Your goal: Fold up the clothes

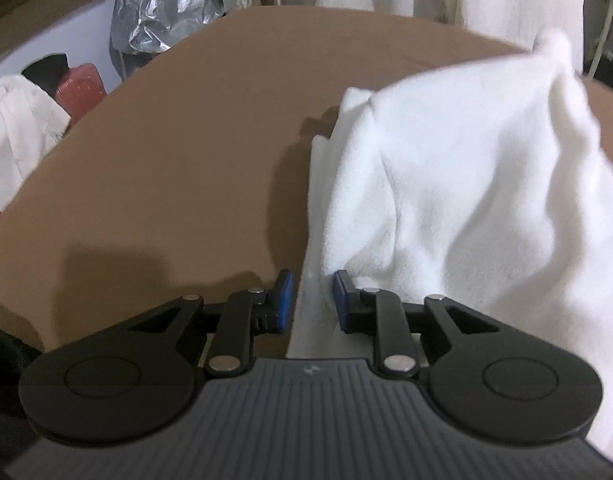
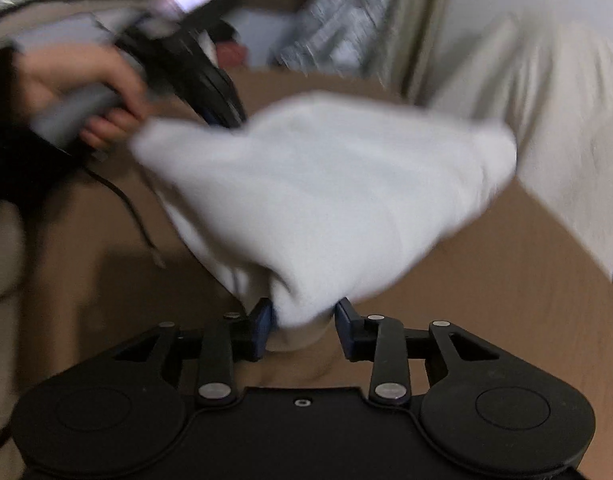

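We hold white garment (image 1: 446,184) above brown counter (image 1: 186,160): left gripper (image 1: 313,300) and right gripper (image 2: 304,320) each grasping cloth edge. Advice: keep tension even, lower flat.

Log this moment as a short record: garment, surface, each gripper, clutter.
garment: white fleece garment, lifted and bunched above the surface
surface: brown tabletop
left gripper: jaws closed on the garment's edge
right gripper: jaws closed on a bunched corner
person's left hand: gripping the left gripper's handle
clutter: silver foil sheeting behind the table
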Demonstrator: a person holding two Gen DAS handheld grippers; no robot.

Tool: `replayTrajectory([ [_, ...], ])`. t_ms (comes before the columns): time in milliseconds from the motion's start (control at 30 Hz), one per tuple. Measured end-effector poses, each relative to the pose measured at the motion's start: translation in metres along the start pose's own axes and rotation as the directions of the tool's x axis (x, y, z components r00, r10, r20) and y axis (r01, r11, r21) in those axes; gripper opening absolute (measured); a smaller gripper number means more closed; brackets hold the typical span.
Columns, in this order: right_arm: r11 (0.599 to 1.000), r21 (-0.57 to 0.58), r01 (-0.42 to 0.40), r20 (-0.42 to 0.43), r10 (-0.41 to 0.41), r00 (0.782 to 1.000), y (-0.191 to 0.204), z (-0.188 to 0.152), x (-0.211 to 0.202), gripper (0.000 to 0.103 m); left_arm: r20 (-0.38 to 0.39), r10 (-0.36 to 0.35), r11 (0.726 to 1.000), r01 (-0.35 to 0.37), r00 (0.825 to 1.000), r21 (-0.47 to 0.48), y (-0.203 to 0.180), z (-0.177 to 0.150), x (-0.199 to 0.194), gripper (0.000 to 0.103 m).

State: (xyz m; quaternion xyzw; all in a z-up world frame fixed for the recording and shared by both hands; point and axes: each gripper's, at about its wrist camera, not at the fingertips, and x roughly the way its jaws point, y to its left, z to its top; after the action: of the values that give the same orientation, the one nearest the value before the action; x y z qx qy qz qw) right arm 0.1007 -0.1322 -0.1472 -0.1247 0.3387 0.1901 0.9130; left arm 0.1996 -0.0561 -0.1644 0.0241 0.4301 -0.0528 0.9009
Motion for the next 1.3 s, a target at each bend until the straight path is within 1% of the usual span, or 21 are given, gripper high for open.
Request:
replayTrajectory([
  [67,0.998,0.000,-0.058,0.038,0.058,0.998,-0.002,0.012,-0.009,0.041,0.024,-0.029,0.999,0.030,0.999,-0.017,0.007,0.004,-0.006,0.021],
  [200,0.985,-0.008,-0.172,0.115,0.172,0.978,-0.006,0.035,-0.026,0.042,0.064,-0.023,0.998,0.027,0.998,-0.063,0.024,0.008,-0.015,0.021],
  [233,0.985,-0.011,-0.170,0.115,0.171,0.979,-0.008,0.038,-0.022,0.043,0.077,-0.035,0.996,0.040,0.996,-0.074,0.029,0.009,-0.018,0.021],
  [300,0.994,-0.019,-0.105,0.067,0.106,0.992,-0.014,0.035,0.004,0.045,0.115,-0.109,0.985,0.123,0.987,-0.117,0.038,0.010,-0.027,0.021],
  [367,0.990,0.004,-0.139,-0.016,0.139,0.990,-0.021,0.025,0.031,0.047,0.150,-0.227,0.958,0.248,0.962,-0.143,0.042,0.009,-0.034,0.021],
  [400,0.986,0.017,-0.163,-0.051,0.164,0.985,-0.021,0.018,0.043,0.052,0.152,-0.284,0.941,0.305,0.947,-0.146,0.039,0.008,-0.038,0.022],
  [433,0.984,0.021,-0.179,-0.067,0.180,0.981,-0.018,0.012,0.051,0.060,0.132,-0.317,0.933,0.334,0.939,-0.133,0.032,0.005,-0.041,0.025],
  [467,0.983,0.013,-0.183,-0.064,0.183,0.981,-0.014,0.008,0.055,0.063,0.104,-0.336,0.931,0.347,0.936,-0.114,0.023,0.000,-0.045,0.030],
  [533,0.983,-0.016,-0.184,-0.059,0.183,0.981,-0.005,0.009,0.056,0.079,0.056,-0.361,0.931,0.363,0.931,-0.031,-0.002,-0.017,-0.053,0.041],
  [567,0.982,-0.042,-0.183,-0.070,0.180,0.981,-0.001,0.009,0.055,0.080,0.032,-0.355,0.935,0.356,0.934,-0.012,-0.012,-0.027,-0.051,0.042],
  [667,0.978,-0.126,-0.166,-0.069,0.158,0.985,0.009,0.005,0.055,0.081,-0.051,-0.195,0.980,0.197,0.980,0.038,-0.026,-0.046,-0.028,0.039],
  [733,0.974,-0.102,-0.202,-0.032,0.199,0.979,0.007,0.003,0.047,0.081,-0.063,-0.180,0.983,0.181,0.982,0.010,-0.018,-0.045,-0.019,0.038],
  [833,0.960,-0.028,-0.280,0.027,0.281,0.959,-0.004,0.004,0.030,0.080,-0.060,-0.146,0.989,0.145,0.988,-0.011,-0.011,-0.044,-0.017,0.019],
  [900,0.948,0.017,-0.318,0.074,0.316,0.946,-0.014,0.011,0.019,0.078,-0.063,-0.123,0.992,0.124,0.990,0.018,-0.015,-0.046,-0.015,0.019],
  [967,0.953,0.025,-0.303,0.108,0.298,0.948,-0.023,0.022,0.014,0.078,-0.064,-0.109,0.993,0.112,0.992,0.038,-0.020,-0.045,-0.018,0.019],
  [1000,0.961,0.029,-0.274,0.115,0.269,0.956,-0.029,0.027,0.014,0.078,-0.057,-0.108,0.993,0.111,0.992,0.038,-0.021,-0.043,-0.020,0.019],
  [1100,0.995,0.024,-0.093,0.110,0.090,0.990,-0.048,0.038,0.026,0.078,-0.003,-0.116,0.993,0.116,0.993,0.022,-0.020,-0.028,-0.031,0.019],
  [1133,0.999,0.018,-0.035,0.115,0.032,0.993,-0.055,0.040,0.031,0.078,0.031,-0.124,0.992,0.124,0.992,0.020,-0.019,-0.018,-0.037,0.025],
  [1167,1.000,0.011,0.005,0.119,-0.006,0.993,-0.063,0.042,0.037,0.078,0.072,-0.135,0.991,0.133,0.988,0.021,-0.019,-0.008,-0.044,0.040],
  [1233,0.999,-0.002,0.032,0.108,-0.031,0.994,-0.081,0.050,0.054,0.078,0.124,-0.192,0.981,0.188,0.974,0.039,-0.021,0.012,-0.048,0.058],
  [1300,0.999,-0.004,0.049,0.095,-0.048,0.994,-0.099,0.057,0.071,0.078,0.086,-0.281,0.959,0.277,0.956,0.054,-0.026,0.031,-0.032,0.058],
])
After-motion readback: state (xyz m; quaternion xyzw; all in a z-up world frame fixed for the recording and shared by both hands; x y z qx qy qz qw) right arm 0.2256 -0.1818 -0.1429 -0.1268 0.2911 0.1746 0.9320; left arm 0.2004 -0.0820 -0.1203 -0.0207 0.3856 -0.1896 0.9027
